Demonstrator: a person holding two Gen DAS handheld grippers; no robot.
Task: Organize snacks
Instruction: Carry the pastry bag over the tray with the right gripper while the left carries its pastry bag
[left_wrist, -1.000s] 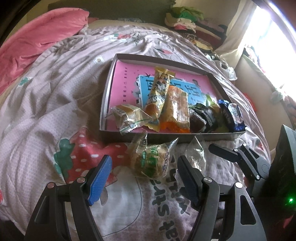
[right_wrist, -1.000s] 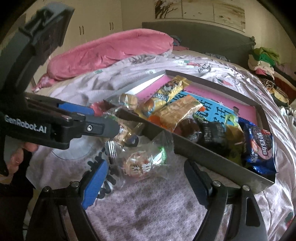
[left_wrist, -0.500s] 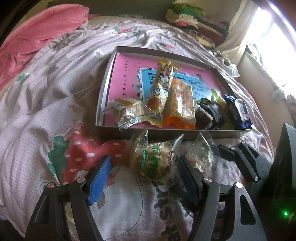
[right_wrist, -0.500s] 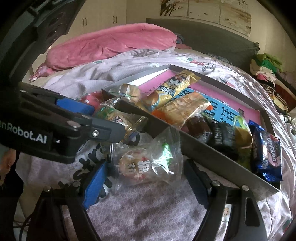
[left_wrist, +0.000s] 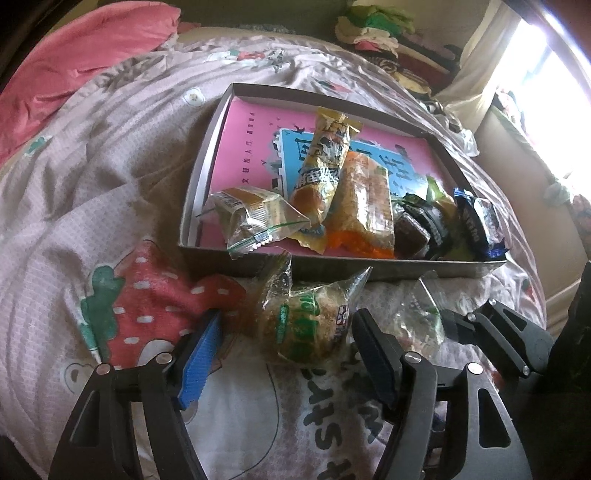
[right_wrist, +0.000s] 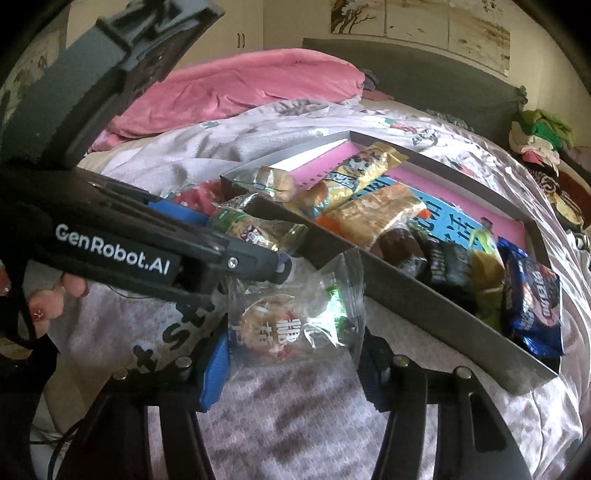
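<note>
Right claw (right_wrist: 291, 354) closing on clear-wrapped pastry (right_wrist: 291, 317) (pads touching wrapper), beside tray (right_wrist: 424, 306).

A green-labelled pastry packet (left_wrist: 308, 325) is bracketed, untouched, by the closing left gripper (left_wrist: 288, 354) on the bedspread (left_wrist: 92, 155), just before the snack-filled tray (left_wrist: 369, 266).

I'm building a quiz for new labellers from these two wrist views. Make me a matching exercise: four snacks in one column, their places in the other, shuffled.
Snacks:
1. green-label bun
2. clear red-print packet
3. blue cookie pack
4. orange bar

Places:
A. in the box, at its right end
B. on the quilt, between the left claw's pads
C. in the box, middle
D. on the quilt, between the right claw's pads

Pairs: 1-B, 2-D, 3-A, 4-C
</note>
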